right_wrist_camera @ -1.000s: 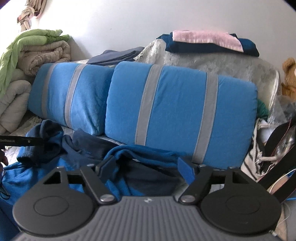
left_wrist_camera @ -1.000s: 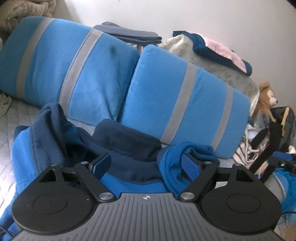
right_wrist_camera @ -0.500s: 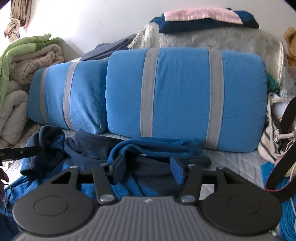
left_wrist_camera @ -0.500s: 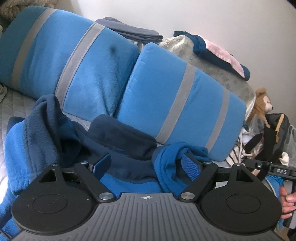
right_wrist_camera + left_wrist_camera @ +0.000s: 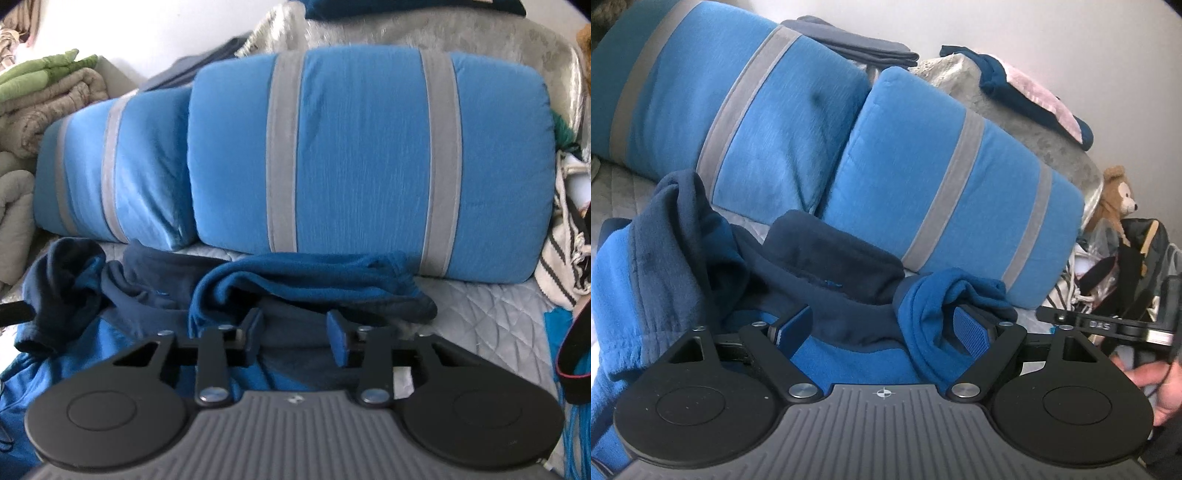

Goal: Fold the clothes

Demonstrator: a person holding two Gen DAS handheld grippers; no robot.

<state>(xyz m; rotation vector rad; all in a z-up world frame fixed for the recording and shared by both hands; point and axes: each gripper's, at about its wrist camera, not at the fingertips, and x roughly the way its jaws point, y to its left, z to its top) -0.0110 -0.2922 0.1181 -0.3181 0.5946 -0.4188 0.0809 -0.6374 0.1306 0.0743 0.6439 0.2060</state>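
Note:
A blue and navy fleece garment (image 5: pixel 827 295) lies rumpled on a grey quilted bed (image 5: pixel 480 306). My left gripper (image 5: pixel 882 326) is open just above it, its jaws wide apart with bunched sleeve cloth (image 5: pixel 945 295) by the right finger. The garment also shows in the right wrist view (image 5: pixel 295 280). My right gripper (image 5: pixel 295 332) hovers low over the navy collar area, its jaws partly closed with a gap between them and nothing held. The right gripper's arm (image 5: pixel 1108 325) and a hand show at the right of the left wrist view.
Two blue pillows with grey stripes (image 5: pixel 362 155) lean behind the garment. Folded blankets (image 5: pixel 44 96) are stacked at left. A grey draped pile (image 5: pixel 1027 122) with folded clothes, a teddy bear (image 5: pixel 1115 192) and bags (image 5: pixel 1137 258) sit at right.
The right gripper has dropped and moved closer to the garment, and its jaws have narrowed. The left gripper shifted slightly left and stays wide open.

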